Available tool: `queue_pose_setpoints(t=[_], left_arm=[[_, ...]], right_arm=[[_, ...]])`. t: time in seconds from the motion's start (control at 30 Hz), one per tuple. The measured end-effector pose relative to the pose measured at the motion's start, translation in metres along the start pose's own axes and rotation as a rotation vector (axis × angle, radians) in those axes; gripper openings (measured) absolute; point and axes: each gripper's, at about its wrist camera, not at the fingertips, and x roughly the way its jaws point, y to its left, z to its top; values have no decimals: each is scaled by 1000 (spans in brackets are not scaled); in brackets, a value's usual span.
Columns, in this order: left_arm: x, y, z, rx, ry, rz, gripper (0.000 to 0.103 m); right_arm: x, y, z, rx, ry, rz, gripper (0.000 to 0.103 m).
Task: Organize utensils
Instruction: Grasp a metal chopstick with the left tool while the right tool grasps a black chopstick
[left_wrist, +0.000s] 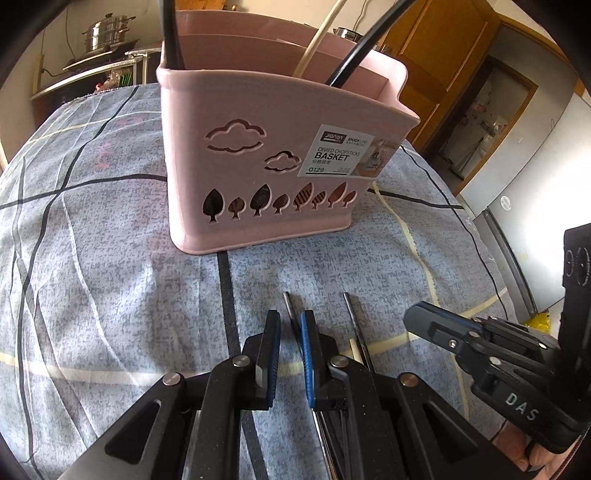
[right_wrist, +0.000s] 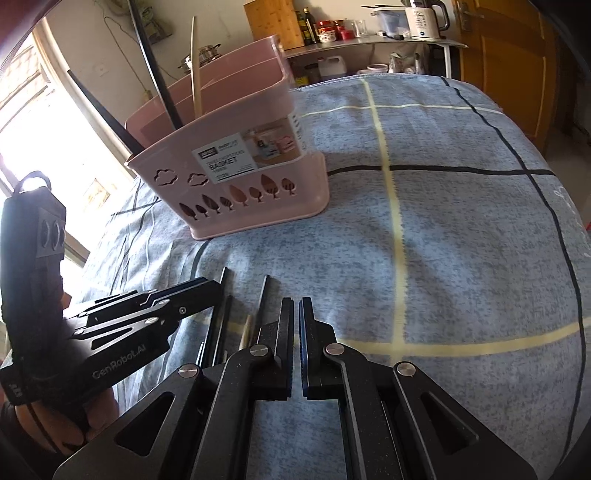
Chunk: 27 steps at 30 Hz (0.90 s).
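**Item 1, left claw**: held near the front edge of the tabletop, tilted steeply down toward the cloth. Its 2 fingers stand a narrow slit apart. A dark chopstick runs into that slit along the blue pad; cloth shows beside it, so it is not clamped. The holder's left hand shows below the tool in the right wrist view.

**Item 2, right claw**: just right of the left claw, pitched down alike, fingers pressed together with nothing between them. The right hand grips it from below.

**Item 3, loose utensils:** a second dark chopstick lies between the 2 claws, roughly parallel to the first. A pale chopstick lies beside it, mostly hidden under the left claw's frame.

**Item 4, pink basket**: upright on the far middle of the cloth, well apart from both claws. It is divided inside and has cloud and tree cut-outs and a paper label on its front wall. Contents: 2 black handles, 1 at the left end and 1 curving out at the right, and 1 cream stick between them. Which compartment each sits in cannot be told.
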Motion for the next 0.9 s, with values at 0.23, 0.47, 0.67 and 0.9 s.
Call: queue_pose_setpoints(t=[0.23, 0.47, 0.67, 0.9], left_arm=[[4, -11, -1, 67, -7, 58, 7], [-5, 5, -6, 73, 1, 73, 7], [-15, 29, -7, 46, 3, 84, 6], [-13, 28, -6, 48, 15, 59, 6]], right_arm=[[-1, 0, -3, 5, 2, 0, 2], [4, 11, -1, -22, 13, 16, 2], [20, 27, 8, -60, 39, 14, 5], [34, 30, 12, -76, 76, -17, 5]])
